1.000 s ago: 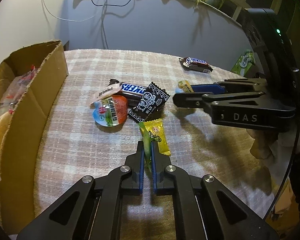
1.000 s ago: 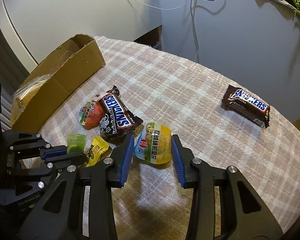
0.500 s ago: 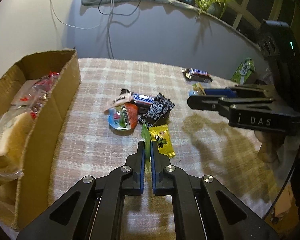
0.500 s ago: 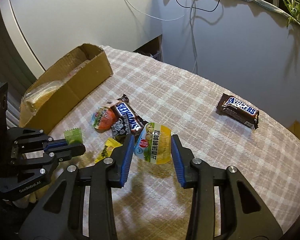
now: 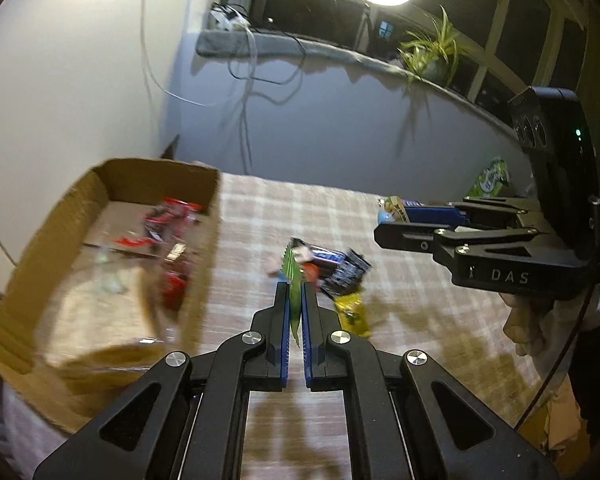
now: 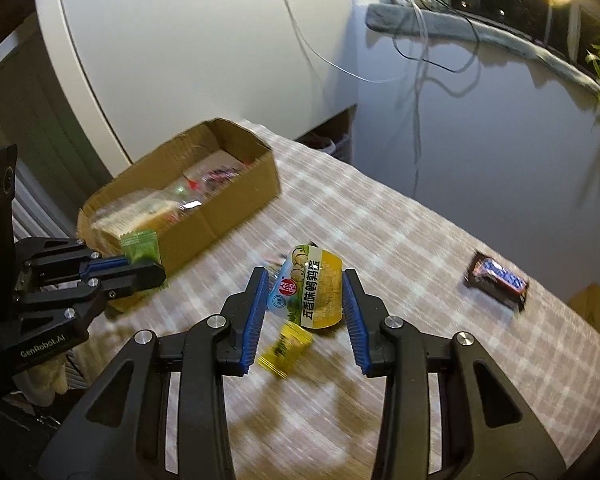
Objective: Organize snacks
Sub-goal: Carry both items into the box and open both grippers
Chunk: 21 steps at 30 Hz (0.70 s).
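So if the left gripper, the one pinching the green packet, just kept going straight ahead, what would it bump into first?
Probably the small pile of snacks on the checked tablecloth, right beyond the green packet in the left gripper. The cardboard box lies off to its left. Depth is hard to judge.

Left wrist view: cardboard box at 9 o'clock is motion-smeared; the wrappers inside read only as red and clear streaks, contents not identifiable. Snack pile at centre is blurred and partly hidden behind the green packet in the left gripper; its labels are illegible. A green pack at 2 o'clock is cut off by the right gripper.

Right wrist view: worktop streaked by motion. Yellow candy below the pouch is blurred, print unreadable. Bar at 3 o'clock is blurred, lettering not legible. Box contents indistinct under glare.
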Motion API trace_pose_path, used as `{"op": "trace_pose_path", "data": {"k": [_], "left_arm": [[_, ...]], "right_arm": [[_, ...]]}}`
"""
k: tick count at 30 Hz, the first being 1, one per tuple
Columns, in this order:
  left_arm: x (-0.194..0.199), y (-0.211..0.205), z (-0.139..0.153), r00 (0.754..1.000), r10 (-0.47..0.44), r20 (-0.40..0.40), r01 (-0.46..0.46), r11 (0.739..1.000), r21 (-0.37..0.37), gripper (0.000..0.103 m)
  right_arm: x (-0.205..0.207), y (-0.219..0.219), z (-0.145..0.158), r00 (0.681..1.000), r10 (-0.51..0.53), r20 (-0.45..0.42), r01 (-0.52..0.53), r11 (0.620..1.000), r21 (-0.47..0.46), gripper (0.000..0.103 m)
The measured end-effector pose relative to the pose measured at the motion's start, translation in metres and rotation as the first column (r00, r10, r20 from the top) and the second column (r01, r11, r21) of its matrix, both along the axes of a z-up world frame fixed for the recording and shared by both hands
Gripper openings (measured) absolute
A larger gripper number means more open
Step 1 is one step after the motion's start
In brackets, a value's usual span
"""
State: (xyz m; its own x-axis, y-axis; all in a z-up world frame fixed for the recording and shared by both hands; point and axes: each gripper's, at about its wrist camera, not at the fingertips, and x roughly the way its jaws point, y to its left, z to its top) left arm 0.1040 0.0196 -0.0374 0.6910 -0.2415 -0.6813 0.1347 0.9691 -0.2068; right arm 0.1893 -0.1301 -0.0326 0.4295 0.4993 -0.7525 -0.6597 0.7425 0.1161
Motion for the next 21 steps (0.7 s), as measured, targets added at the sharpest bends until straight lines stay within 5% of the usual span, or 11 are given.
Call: {"op": "trace_pose_path", "data": {"k": [21], "left_arm": [[-0.011,0.115,0.009,0.982,0.189,0.026,-0.189,0.982,-0.010,0.004]], "right_arm": [[0.008,0.141,0.008,0.986,0.167,0.002,-0.167,0.986,-0.005,0.039]]}}
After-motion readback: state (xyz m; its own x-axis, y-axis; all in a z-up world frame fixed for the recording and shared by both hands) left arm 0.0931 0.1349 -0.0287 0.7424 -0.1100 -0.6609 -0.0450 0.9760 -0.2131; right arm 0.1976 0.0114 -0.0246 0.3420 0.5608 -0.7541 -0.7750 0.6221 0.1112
